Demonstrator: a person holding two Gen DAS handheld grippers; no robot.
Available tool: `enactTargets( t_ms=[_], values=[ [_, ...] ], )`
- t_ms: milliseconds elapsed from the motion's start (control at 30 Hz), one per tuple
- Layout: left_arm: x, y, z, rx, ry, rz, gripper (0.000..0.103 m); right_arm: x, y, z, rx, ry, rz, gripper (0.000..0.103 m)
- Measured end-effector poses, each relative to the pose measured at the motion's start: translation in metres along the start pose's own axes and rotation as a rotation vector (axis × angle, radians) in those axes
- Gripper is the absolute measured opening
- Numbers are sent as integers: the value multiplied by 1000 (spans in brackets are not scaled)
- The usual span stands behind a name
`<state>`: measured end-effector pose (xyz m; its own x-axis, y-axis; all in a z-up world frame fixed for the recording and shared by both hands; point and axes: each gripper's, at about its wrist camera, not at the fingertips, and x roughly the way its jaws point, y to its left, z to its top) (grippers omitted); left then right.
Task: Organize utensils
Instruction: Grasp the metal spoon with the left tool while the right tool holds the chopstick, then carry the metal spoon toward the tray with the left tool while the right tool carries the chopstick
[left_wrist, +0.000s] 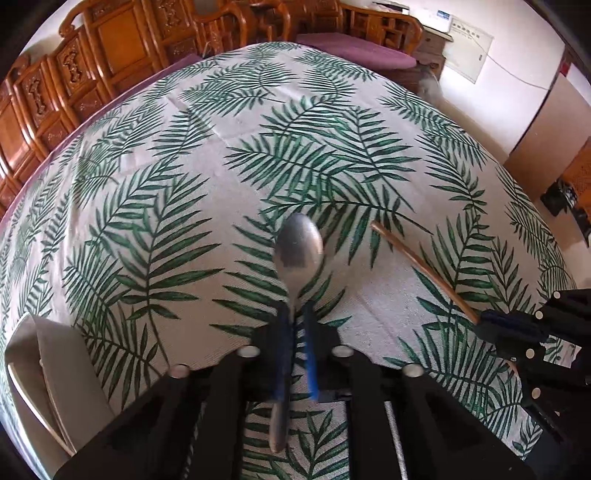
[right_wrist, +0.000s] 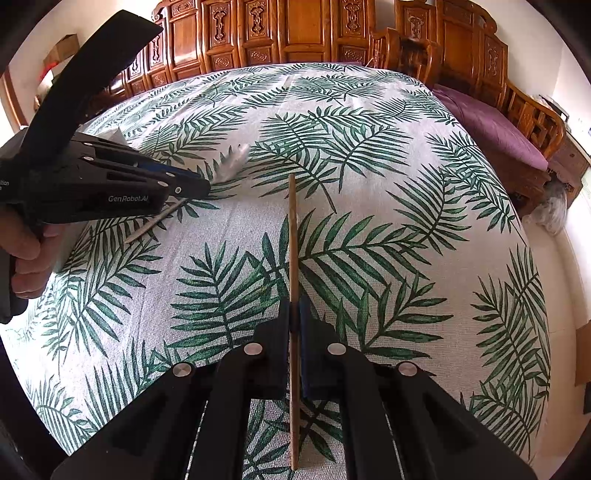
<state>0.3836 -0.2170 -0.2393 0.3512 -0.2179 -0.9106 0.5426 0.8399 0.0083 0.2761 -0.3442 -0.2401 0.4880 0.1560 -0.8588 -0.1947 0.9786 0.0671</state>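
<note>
While spoon (left_wrist: 298, 247) blurs rightward, tray (left_wrist: 40, 373) left-only

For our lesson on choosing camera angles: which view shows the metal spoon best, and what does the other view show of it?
The left wrist view: the spoon lies centred, bowl sharp, handle clamped in the left gripper. The right wrist view shows only its blurred bowl beyond that gripper and the handle end below.

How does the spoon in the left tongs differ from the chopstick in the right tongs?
The spoon is grey metal with a broad oval bowl; the chopstick is a thin, straight brown stick. The left tongs grip the spoon at its neck, the right tongs grip the chopstick mid-length. Both are clamped.
</note>
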Motion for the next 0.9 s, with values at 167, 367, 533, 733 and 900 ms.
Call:
enactTargets(
  t_ms=[167, 367, 533, 733, 900],
  values=[
    [2, 0, 2, -1, 15, 1, 2, 0, -1, -1, 4, -2, 11, 6],
    [-11, 7, -7, -32, 13, 27, 2, 0, 0, -1, 4, -4, 6, 6],
    [-44, 13, -15, -63, -42, 27, 2, -1, 0, -1, 13, -1, -2, 6],
    [-84, 19, -25, -77, -101, 28, 2, -15, 8, 9, 16, -23, 14, 6],
    [-116, 27, -34, -88, -161, 38, 2, -32, 21, 21, 5, -55, 23, 6]
  ],
)
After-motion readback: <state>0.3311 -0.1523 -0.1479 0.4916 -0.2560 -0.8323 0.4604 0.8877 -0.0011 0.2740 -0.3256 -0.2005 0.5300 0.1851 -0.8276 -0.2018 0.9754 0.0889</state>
